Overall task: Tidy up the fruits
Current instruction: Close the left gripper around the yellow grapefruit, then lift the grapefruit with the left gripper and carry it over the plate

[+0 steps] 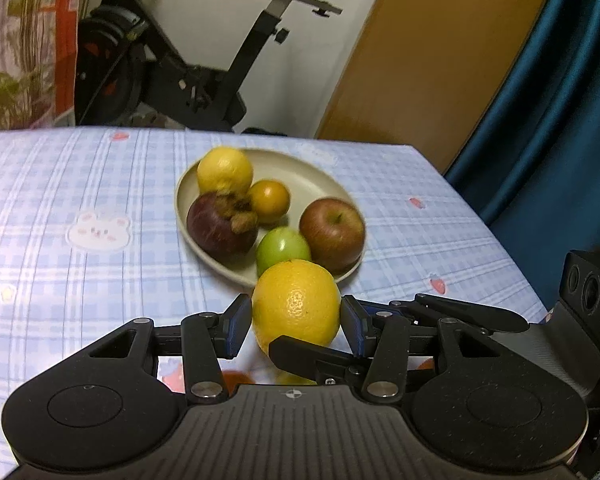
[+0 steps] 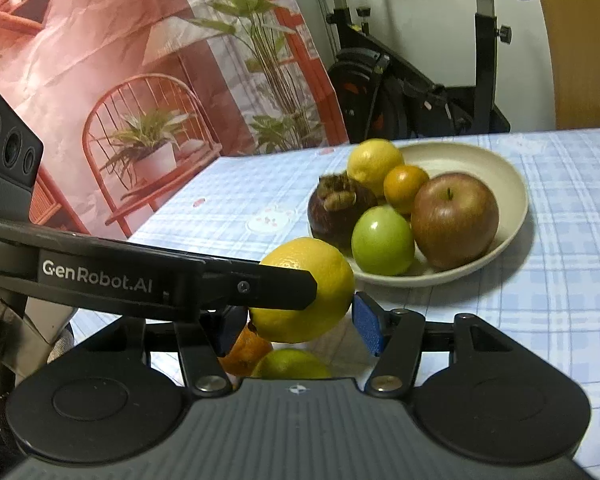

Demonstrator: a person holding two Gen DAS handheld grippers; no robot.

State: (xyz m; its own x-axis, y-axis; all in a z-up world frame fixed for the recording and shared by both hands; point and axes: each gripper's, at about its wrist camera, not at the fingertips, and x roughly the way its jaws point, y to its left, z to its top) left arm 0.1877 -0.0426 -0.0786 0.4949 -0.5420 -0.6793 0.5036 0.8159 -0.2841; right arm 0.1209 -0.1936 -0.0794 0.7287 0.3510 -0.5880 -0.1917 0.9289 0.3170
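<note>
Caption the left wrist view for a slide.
Left gripper carries a yellow citrus fruit toward a beige plate already holding five fruits on a blue checked tablecloth.

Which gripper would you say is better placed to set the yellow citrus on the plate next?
Left, most likely. The yellow citrus sits between the left gripper pads, seemingly touching both, with the plate straight ahead. The right gripper is open, its pads wider than the fruit.

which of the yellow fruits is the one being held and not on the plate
The big yellow citrus nearest the cameras, between the left gripper's fingers, in front of the plate. The other yellow one, the lemon, sits on the plate's far side.
</note>
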